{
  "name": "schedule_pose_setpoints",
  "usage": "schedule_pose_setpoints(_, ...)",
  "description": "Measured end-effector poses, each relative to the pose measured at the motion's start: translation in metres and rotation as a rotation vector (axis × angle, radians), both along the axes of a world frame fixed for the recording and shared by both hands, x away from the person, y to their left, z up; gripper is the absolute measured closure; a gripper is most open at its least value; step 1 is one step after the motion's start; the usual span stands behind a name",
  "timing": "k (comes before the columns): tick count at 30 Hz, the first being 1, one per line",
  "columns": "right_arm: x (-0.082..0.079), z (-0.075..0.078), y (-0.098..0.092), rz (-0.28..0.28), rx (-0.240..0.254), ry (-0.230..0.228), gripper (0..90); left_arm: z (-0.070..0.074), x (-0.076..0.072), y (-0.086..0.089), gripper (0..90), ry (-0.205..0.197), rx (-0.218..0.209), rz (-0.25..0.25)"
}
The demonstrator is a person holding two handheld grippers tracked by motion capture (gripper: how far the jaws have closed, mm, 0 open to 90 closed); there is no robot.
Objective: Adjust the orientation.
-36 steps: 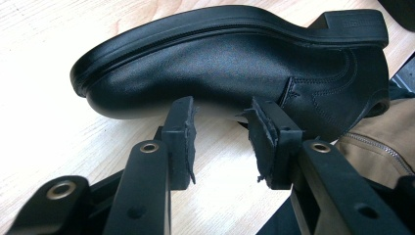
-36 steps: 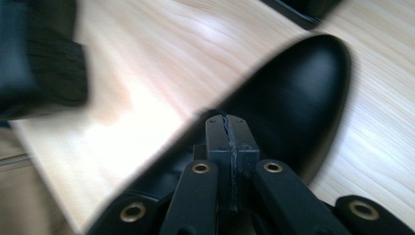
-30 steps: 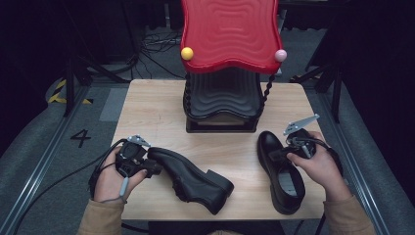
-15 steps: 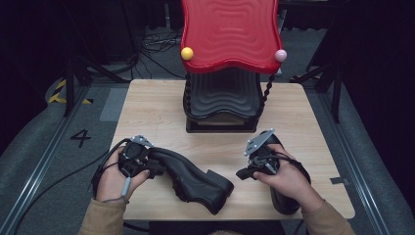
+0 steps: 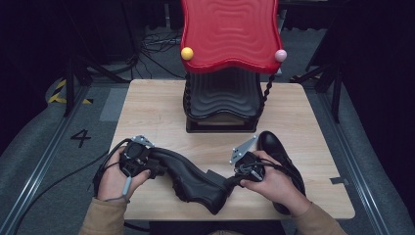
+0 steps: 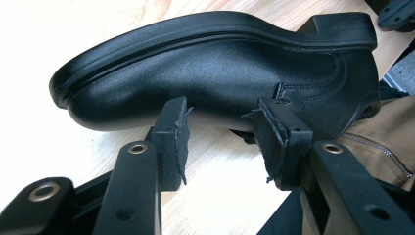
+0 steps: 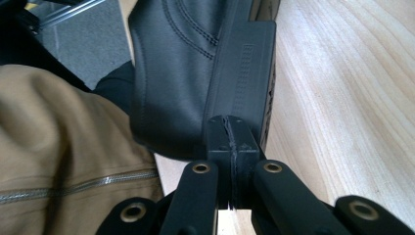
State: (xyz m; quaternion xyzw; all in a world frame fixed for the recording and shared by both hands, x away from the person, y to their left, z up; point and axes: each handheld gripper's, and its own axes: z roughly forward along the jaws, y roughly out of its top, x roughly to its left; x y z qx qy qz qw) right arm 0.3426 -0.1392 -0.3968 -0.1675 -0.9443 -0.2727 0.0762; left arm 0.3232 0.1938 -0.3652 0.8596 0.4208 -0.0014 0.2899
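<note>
Boot (image 6: 220,73) just beyond parted fingers (image 6: 171,137)

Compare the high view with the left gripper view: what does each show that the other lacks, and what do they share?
High view adds: the red wavy stand and the second shoe by the right hand. Left gripper view adds: the left tool's frayed pads, its jaws just opening with nothing between them, and the boot's stitching. Both: the boot on its side, the wooden table, a tan sleeve.
</note>
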Motion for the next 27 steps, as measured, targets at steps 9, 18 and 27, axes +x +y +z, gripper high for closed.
schedule_pose_setpoints(9,0.002,0.000,-0.001,-0.015,-0.009,-0.017,90.0,-0.001,0.000,0.001,55.9,0.000,0.004,-0.001)
schedule_pose_setpoints(18,0.006,0.002,-0.005,-0.047,-0.015,-0.050,90.0,-0.001,0.000,0.000,55.9,0.001,0.007,-0.002)
schedule_pose_setpoints(27,0.017,-0.001,-0.011,-0.137,-0.100,-0.183,90.0,-0.001,0.000,-0.001,55.9,0.003,0.007,-0.001)
